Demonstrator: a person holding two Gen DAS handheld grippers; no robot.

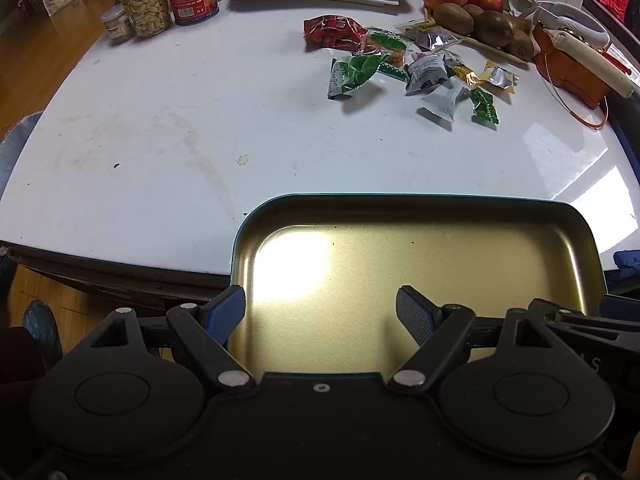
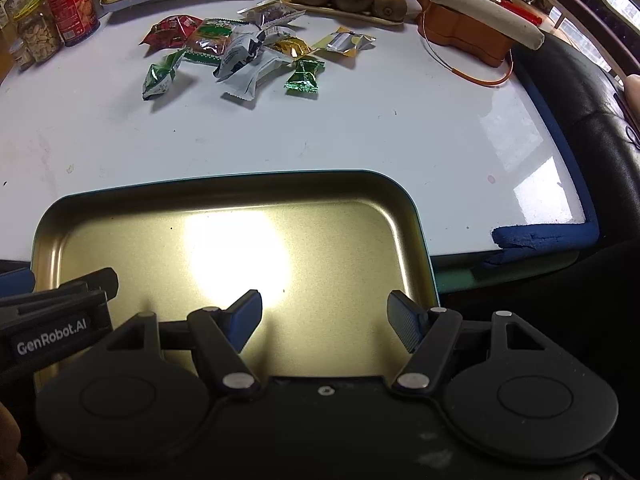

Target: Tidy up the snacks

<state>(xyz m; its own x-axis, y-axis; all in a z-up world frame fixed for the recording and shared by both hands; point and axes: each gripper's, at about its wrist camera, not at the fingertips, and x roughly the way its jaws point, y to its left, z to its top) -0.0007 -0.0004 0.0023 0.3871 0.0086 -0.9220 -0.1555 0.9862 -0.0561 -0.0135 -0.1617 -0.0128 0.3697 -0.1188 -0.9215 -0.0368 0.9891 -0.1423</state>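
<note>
snacks [image 1: 416,64]: crinkled foil wrappers, heaped | tray [image 2: 224,196]: gold, bare | both tools wide

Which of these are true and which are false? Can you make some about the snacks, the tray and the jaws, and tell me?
1. The gold tray has snacks in it. False: it holds none.
2. The snacks lie in a pile on the white table. True.
3. The left gripper has its jaws open. True.
4. The right gripper is holding a green candy. False: its jaws hold nothing; the candy lies on the table.
</note>
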